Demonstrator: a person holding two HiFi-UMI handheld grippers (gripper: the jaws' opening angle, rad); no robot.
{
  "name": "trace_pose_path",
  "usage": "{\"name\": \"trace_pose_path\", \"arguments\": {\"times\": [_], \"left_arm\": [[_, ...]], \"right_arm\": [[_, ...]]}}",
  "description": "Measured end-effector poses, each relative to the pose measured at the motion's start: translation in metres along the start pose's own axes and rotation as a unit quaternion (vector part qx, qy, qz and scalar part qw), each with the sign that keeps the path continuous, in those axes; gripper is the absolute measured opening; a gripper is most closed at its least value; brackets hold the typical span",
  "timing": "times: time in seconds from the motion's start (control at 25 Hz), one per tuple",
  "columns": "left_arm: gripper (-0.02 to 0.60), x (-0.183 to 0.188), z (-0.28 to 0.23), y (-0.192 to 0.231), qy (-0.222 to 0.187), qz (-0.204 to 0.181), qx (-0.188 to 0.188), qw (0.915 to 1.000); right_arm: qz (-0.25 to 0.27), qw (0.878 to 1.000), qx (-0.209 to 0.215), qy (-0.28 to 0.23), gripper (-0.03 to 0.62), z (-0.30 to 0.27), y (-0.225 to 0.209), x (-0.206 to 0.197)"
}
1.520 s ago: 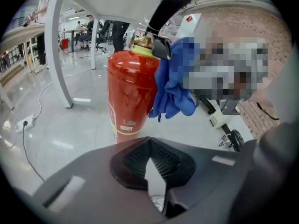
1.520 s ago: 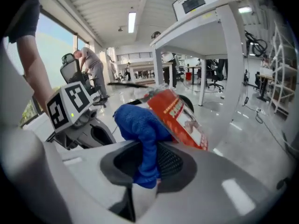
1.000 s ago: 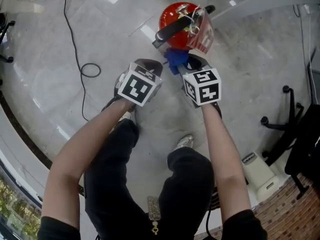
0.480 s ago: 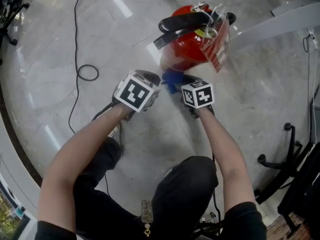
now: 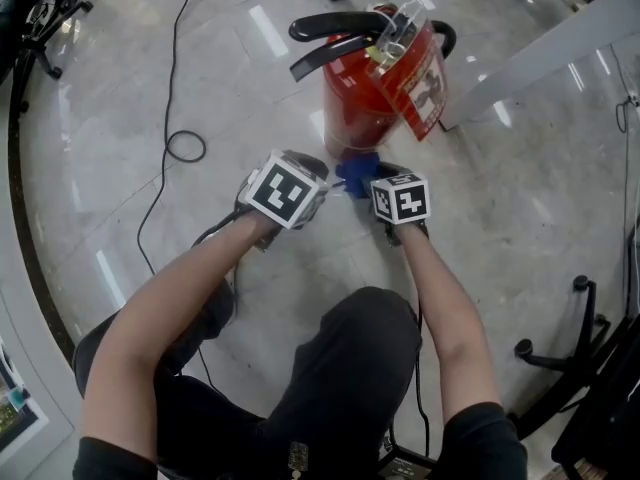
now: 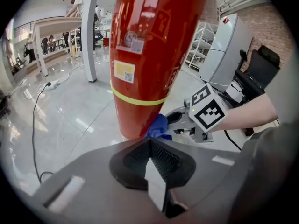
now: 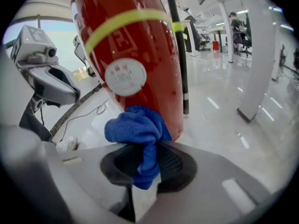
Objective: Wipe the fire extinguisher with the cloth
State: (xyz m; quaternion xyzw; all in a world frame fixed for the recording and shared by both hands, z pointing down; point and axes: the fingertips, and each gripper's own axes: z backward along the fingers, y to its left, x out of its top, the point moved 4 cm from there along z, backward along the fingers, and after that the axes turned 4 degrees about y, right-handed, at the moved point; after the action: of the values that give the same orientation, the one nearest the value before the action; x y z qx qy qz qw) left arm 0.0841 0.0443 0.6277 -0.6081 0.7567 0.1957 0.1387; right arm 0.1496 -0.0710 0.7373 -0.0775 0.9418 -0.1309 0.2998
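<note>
A red fire extinguisher [image 5: 378, 88] stands upright on the floor, with a black handle, a hose and a tag at its top. Its red body [image 6: 149, 55] fills the left gripper view, and the same body [image 7: 135, 55] rises close ahead in the right gripper view. My right gripper [image 5: 362, 176] is shut on a blue cloth [image 7: 140, 134], and the cloth [image 5: 356, 171] lies against the extinguisher's lower body. My left gripper [image 5: 322, 173] sits just left of it, shut with nothing between its jaws, a little short of the cylinder's base. The cloth [image 6: 158, 126] also shows beside the base.
A black cable [image 5: 180, 88] loops over the glossy grey floor at the left. A white post [image 5: 540, 58] slants away at the upper right. Black chair legs [image 5: 580, 338] stand at the lower right. The person's knees are just below the grippers.
Both grippers have sunk toward the floor, the right one farther, and the cloth has come down along the extinguisher's side to its lower body. The head view has tilted, showing more of the cylinder.
</note>
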Motion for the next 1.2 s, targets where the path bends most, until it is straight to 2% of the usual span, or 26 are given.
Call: {"name": "trace_pose_path", "arguments": {"times": [0.24,0.44,0.72,0.96,1.2], "left_arm": [[0.005,0.019,0.028,-0.01,-0.006,-0.034,0.025,0.9991],[0.005,0.047,0.05,-0.016,-0.033,-0.039,0.044,0.9977],[0.005,0.072,0.089,-0.015,-0.048,-0.062,0.073,0.9942],[0.005,0.086,0.11,-0.023,-0.071,-0.044,0.075,0.9937],[0.005,0.088,0.111,-0.042,-0.074,-0.05,0.059,0.9943]], "right_arm": [[0.044,0.995,0.031,-0.08,0.082,0.073,0.02,0.048],[0.028,0.987,0.077,-0.141,0.083,0.133,0.04,0.086],[0.055,0.975,0.1,-0.192,0.083,0.193,0.067,0.127],[0.051,0.963,0.113,-0.239,0.083,0.238,0.08,0.154],[0.069,0.952,0.106,-0.28,0.083,0.264,0.08,0.169]]}}
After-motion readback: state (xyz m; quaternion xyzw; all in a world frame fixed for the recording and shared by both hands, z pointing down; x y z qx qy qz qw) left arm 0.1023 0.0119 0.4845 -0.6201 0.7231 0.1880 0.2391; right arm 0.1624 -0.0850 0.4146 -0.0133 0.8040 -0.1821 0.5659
